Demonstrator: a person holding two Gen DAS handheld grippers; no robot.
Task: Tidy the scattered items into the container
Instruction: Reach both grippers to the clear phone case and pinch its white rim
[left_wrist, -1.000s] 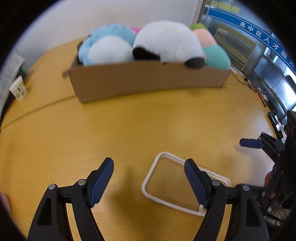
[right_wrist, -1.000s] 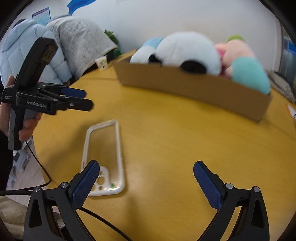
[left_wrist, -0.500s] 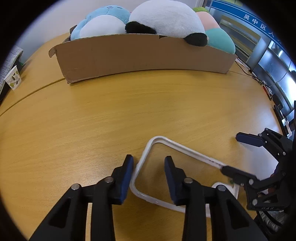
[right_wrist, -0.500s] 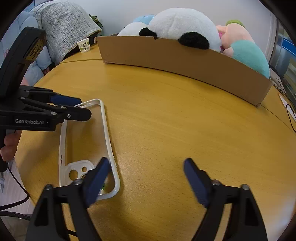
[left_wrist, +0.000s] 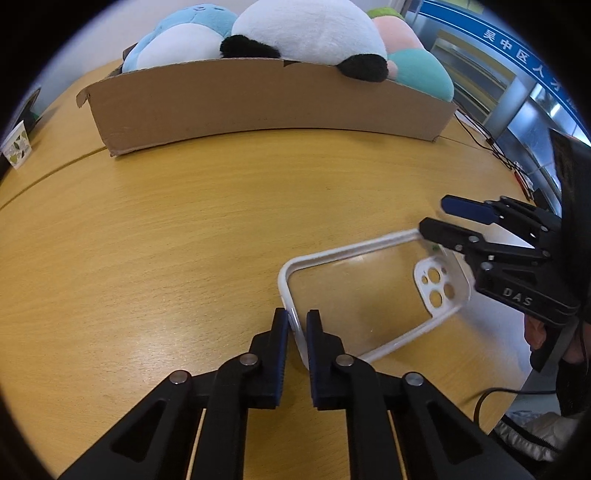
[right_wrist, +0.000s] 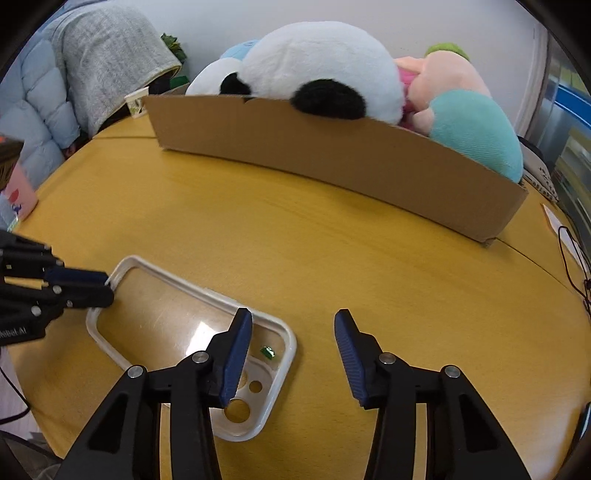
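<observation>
A clear phone case with a white rim and camera holes lies flat on the wooden table. My left gripper is shut on the rim at the case's plain end. It shows at the left edge of the right wrist view. My right gripper hovers over the camera end of the case, jaws closing. One finger is above the case and the other above bare table, with the rim between them untouched. Behind stands the cardboard box, filled with plush toys, a panda uppermost.
A paper cup stands at the table's far left. Thin cables run along the right edge. Padded jackets hang behind the table, and a pink cup stands on the left. A small green scrap lies inside the case.
My left jaws have closed from wide open onto the case's rim. The right gripper has come in over the camera end, and its jaws have narrowed.
</observation>
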